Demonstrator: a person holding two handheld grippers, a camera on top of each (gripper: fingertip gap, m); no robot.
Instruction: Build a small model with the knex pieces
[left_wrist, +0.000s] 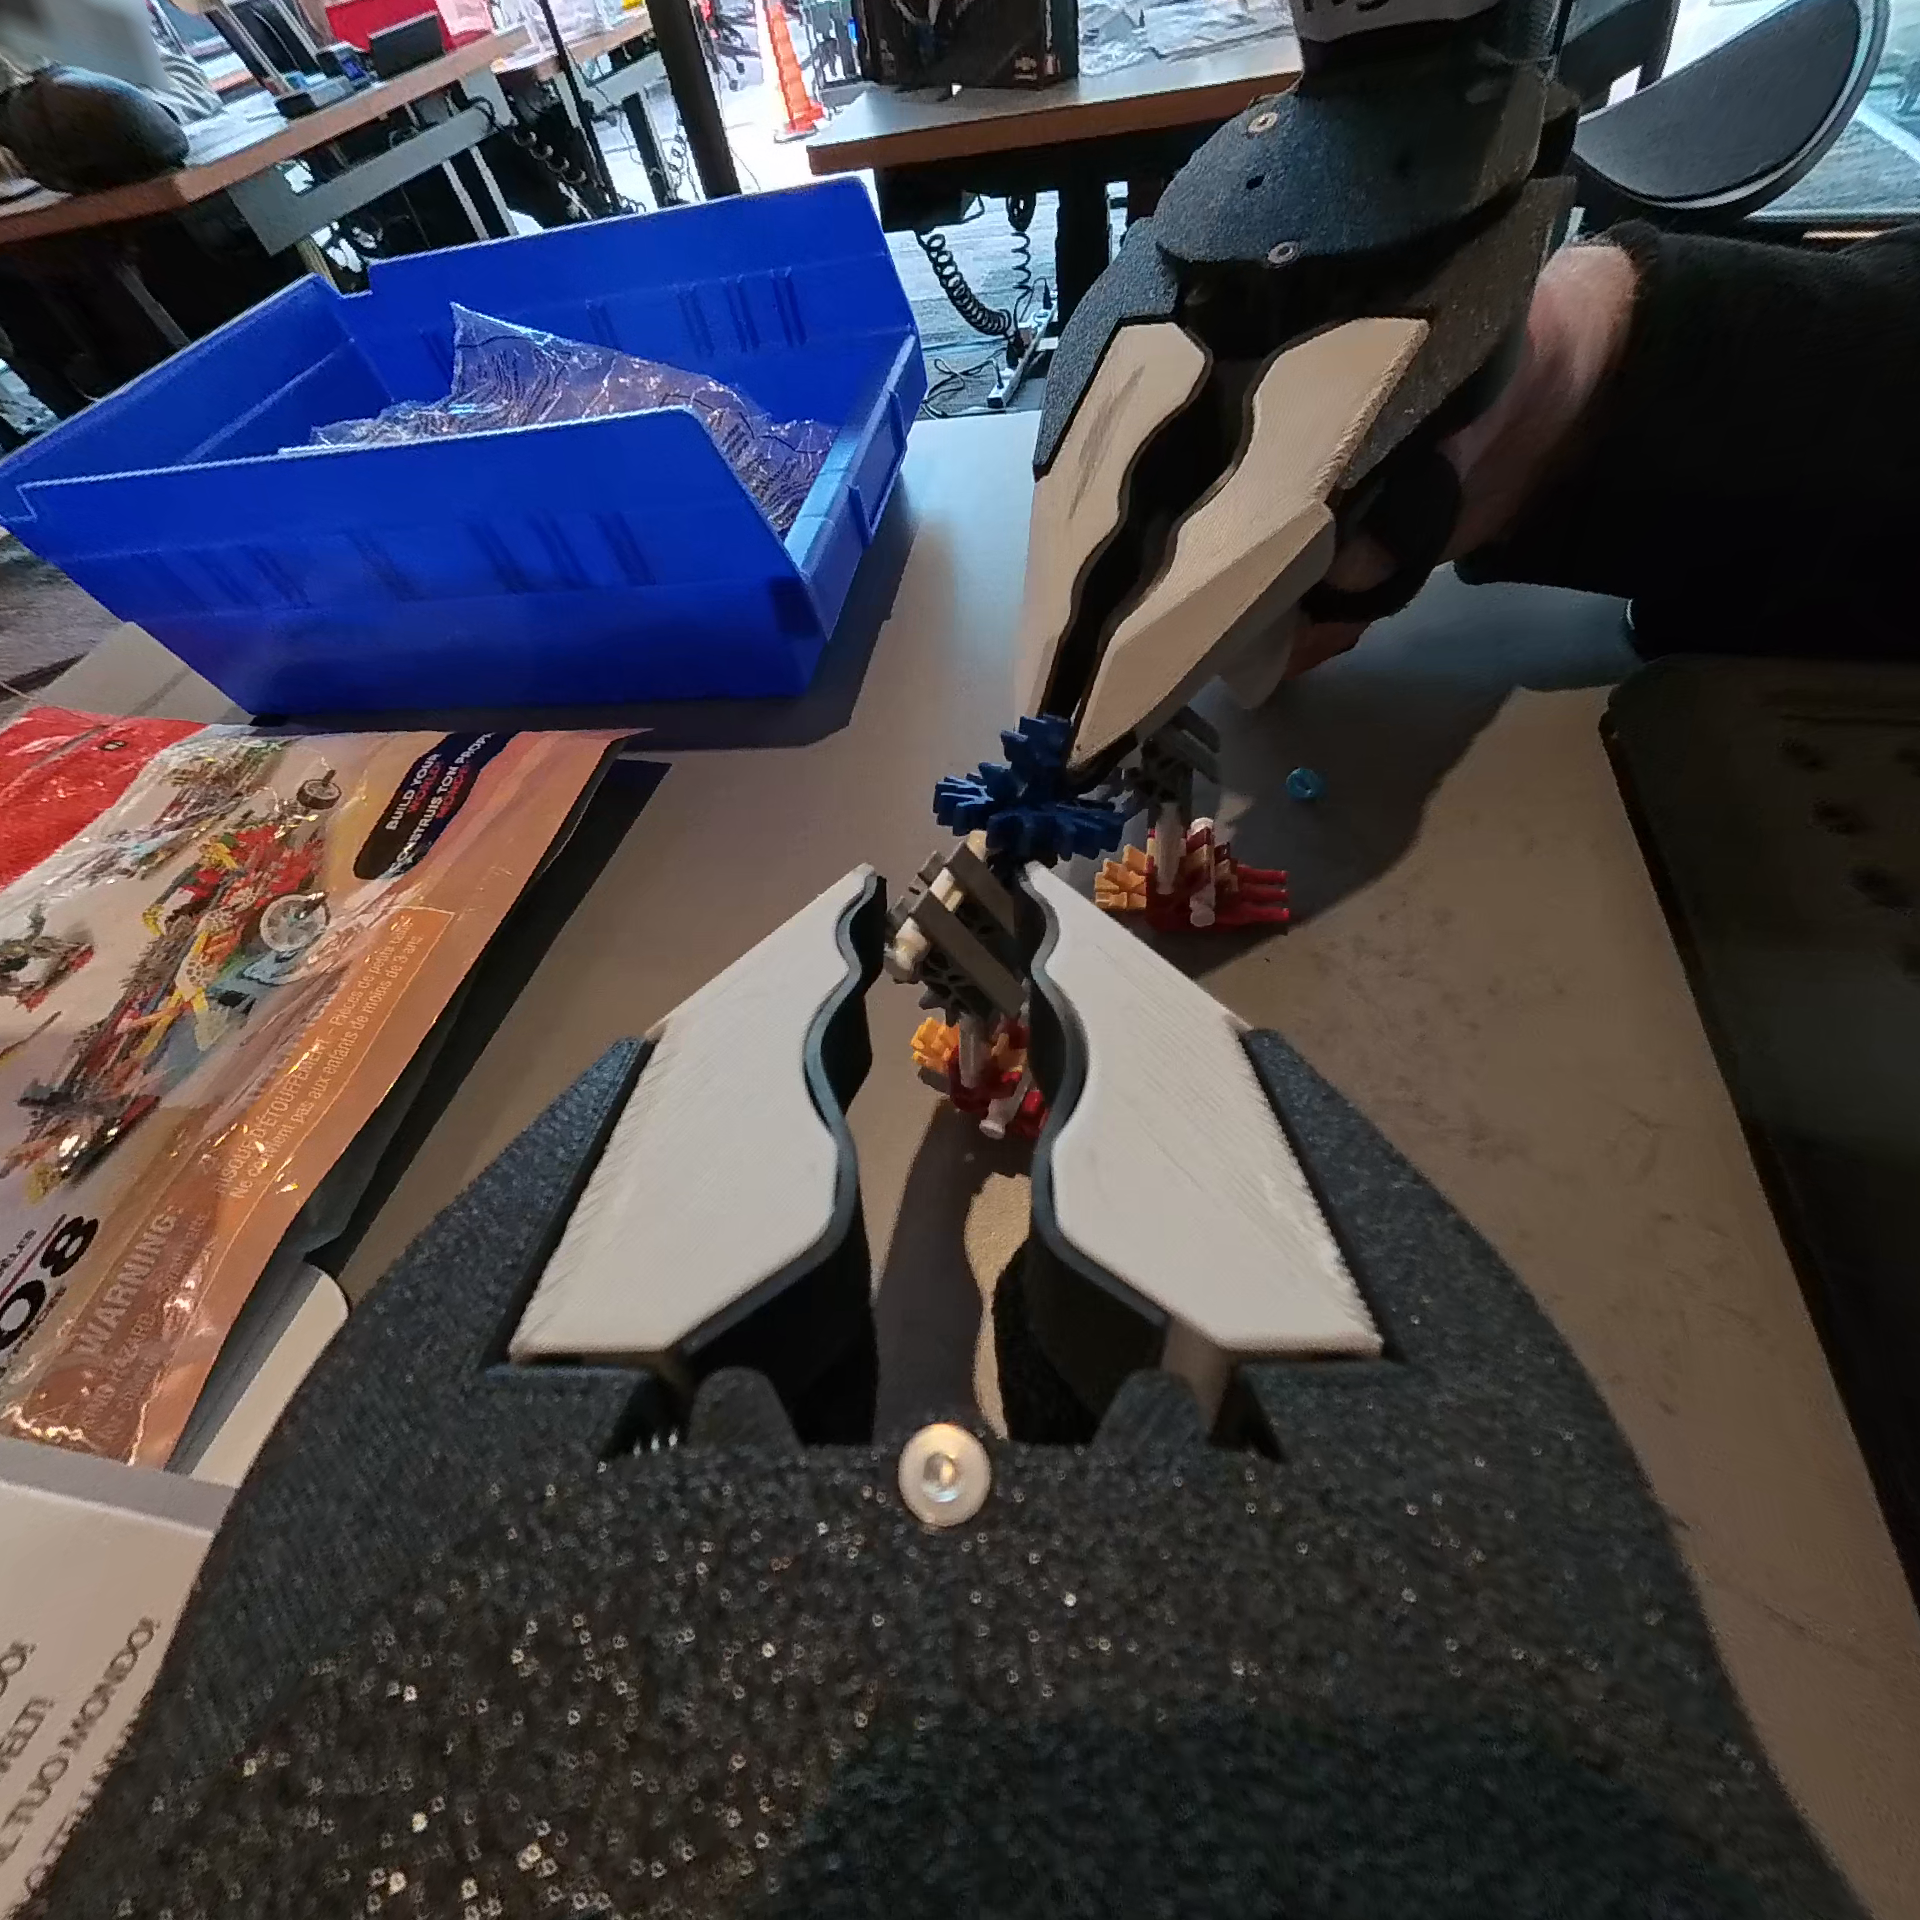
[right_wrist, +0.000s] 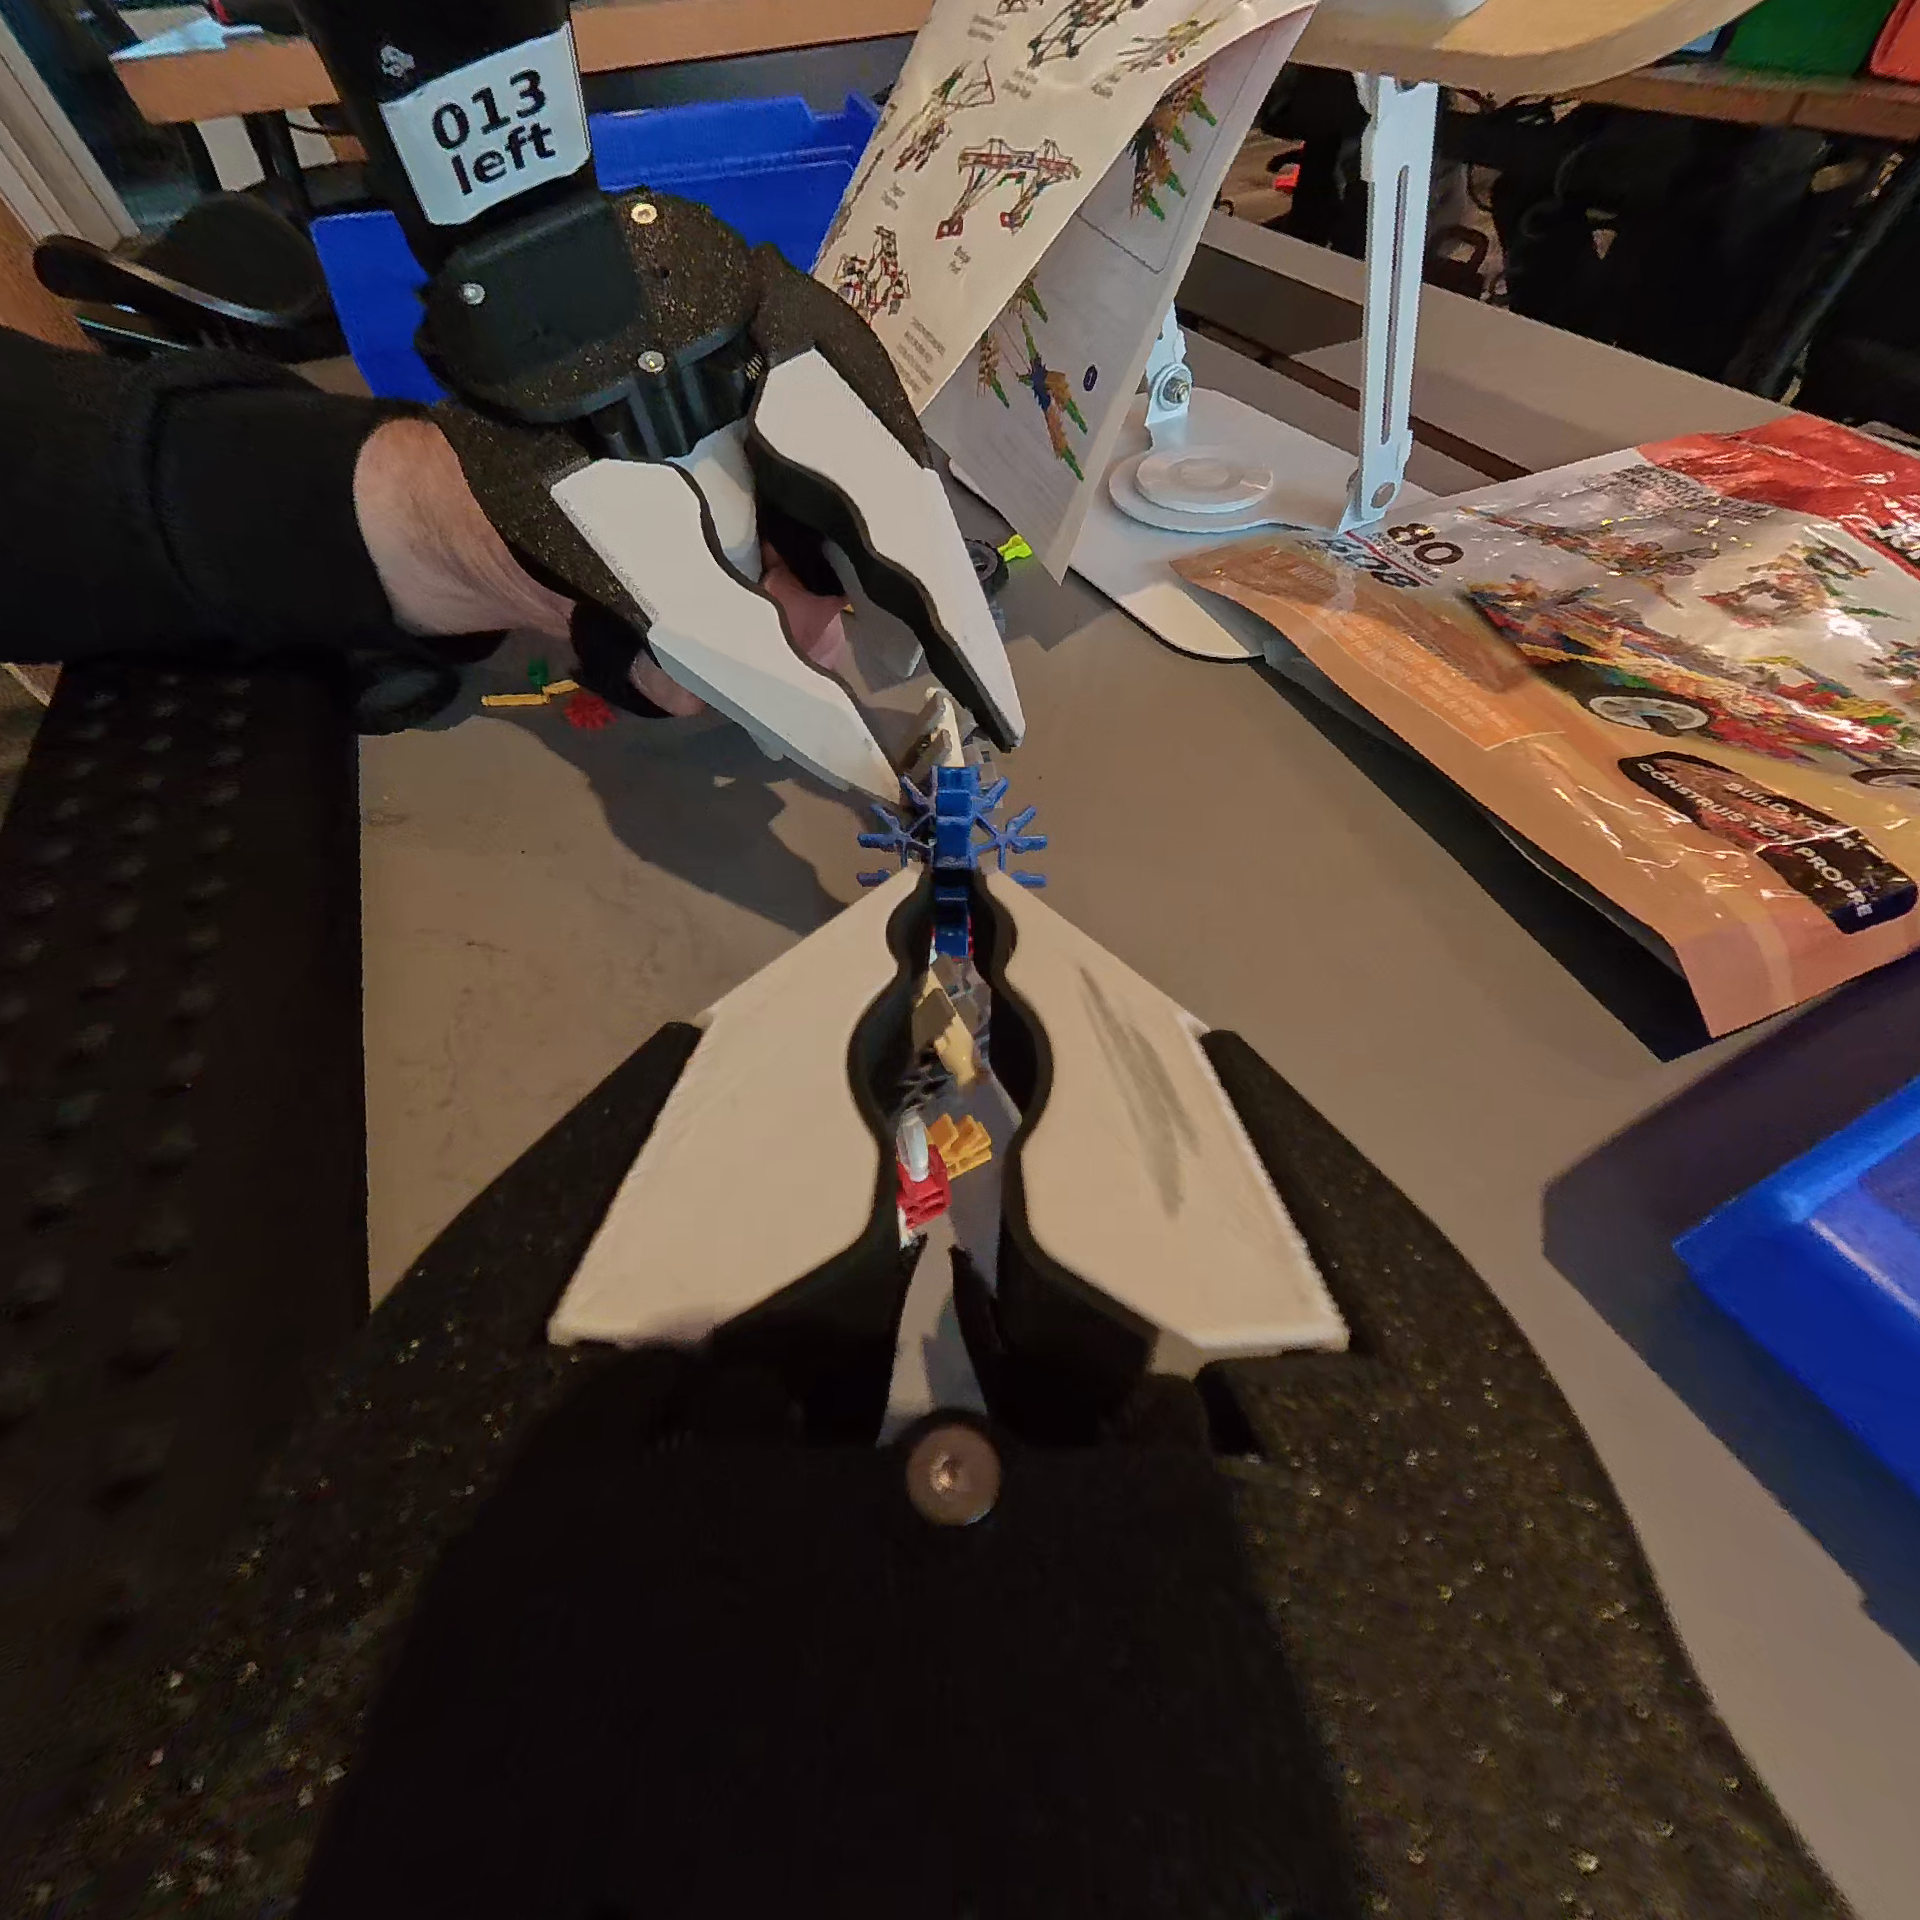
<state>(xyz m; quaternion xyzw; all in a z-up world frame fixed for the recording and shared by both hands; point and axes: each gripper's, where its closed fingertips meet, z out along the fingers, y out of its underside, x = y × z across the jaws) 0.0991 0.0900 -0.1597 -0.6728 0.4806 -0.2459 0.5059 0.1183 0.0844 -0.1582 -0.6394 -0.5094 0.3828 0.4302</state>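
Left wrist view: the left tool (left_wrist: 961, 935) is clamped on the grey frame piece (left_wrist: 961, 940) of a small rod-and-connector model, steadying it above the worktop (left_wrist: 1455, 1143). Right wrist view: the right tool (right_wrist: 951, 894) pinches the blue snowflake connectors (right_wrist: 951, 831) at the model's top.

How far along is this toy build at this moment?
Done: a small rod-and-connector model with red and yellow feet is assembled. In hand: left hand-held gripper clamps its grey section; right hand-held gripper pinches the blue connectors on top. Left: loose pieces lie on the table.
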